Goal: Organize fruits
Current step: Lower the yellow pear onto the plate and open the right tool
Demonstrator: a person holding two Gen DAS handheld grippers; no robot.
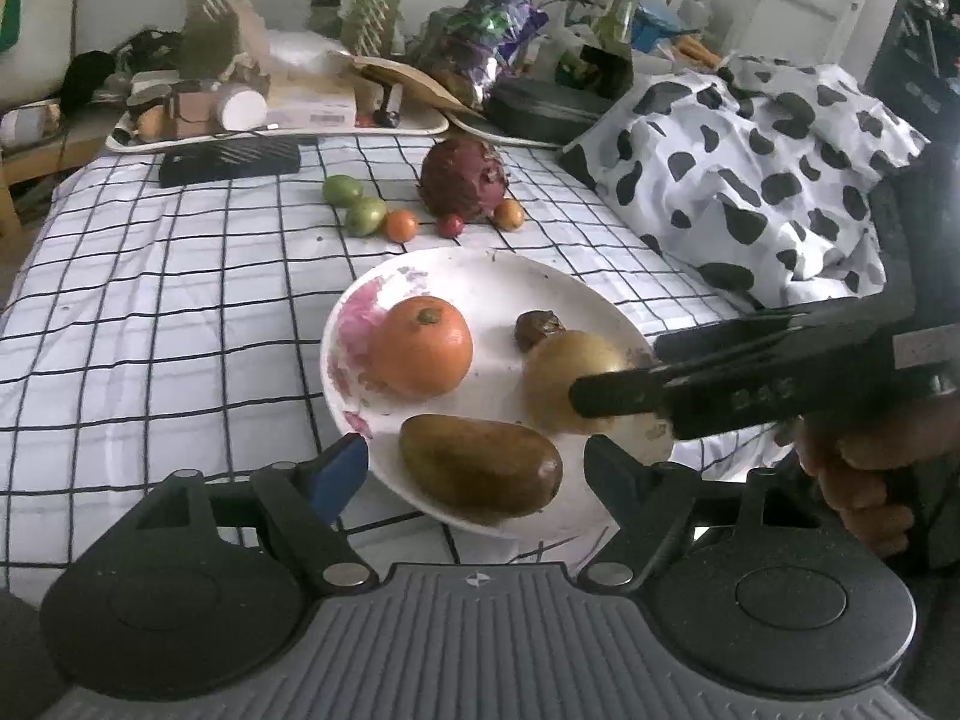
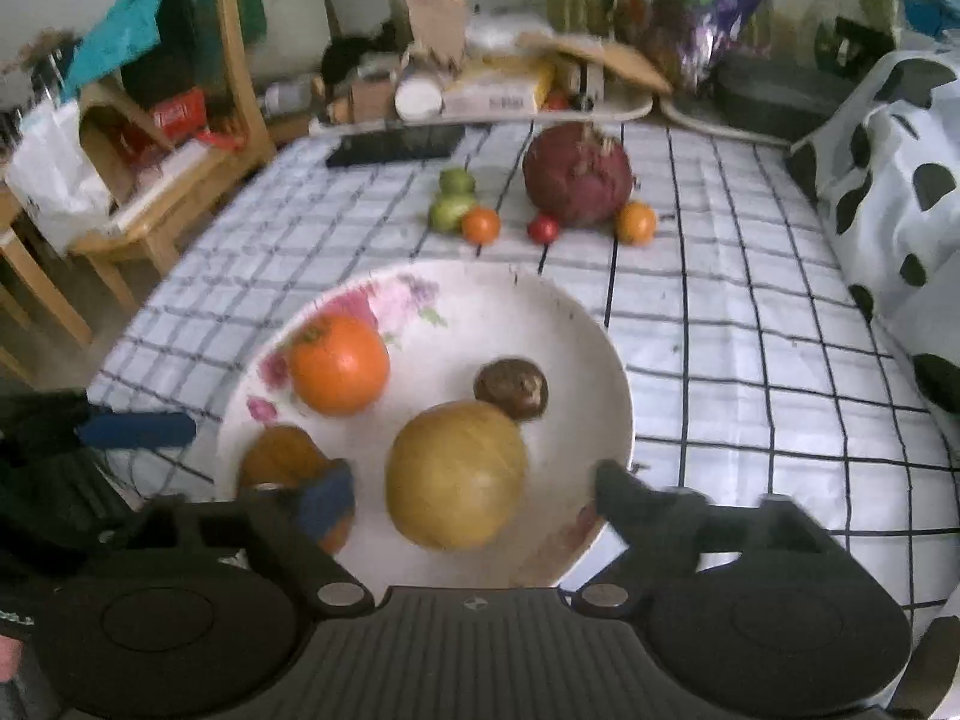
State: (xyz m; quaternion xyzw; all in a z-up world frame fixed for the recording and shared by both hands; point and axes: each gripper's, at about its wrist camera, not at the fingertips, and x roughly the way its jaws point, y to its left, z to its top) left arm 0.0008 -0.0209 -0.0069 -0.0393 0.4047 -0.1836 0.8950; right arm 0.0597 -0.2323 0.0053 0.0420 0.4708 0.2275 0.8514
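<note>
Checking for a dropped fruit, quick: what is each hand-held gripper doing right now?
Left hand-held gripper: open, holding nothing, over the brownish-green oblong mango.
Right hand-held gripper: open, holding nothing; round yellow fruit between its fingers.

Yellow round fruit (image 1: 570,372) partly behind the right gripper's finger, brown oblong fruit (image 2: 282,456) half hidden, blurred

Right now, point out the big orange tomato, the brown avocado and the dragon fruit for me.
big orange tomato (image 1: 420,354), left wrist view, centre of its skin, on the plate.
brown avocado (image 1: 480,471), left wrist view, middle of its body, at the plate's near edge.
dragon fruit (image 2: 577,177), right wrist view, centre of its red skin, on the checked cloth.
</note>
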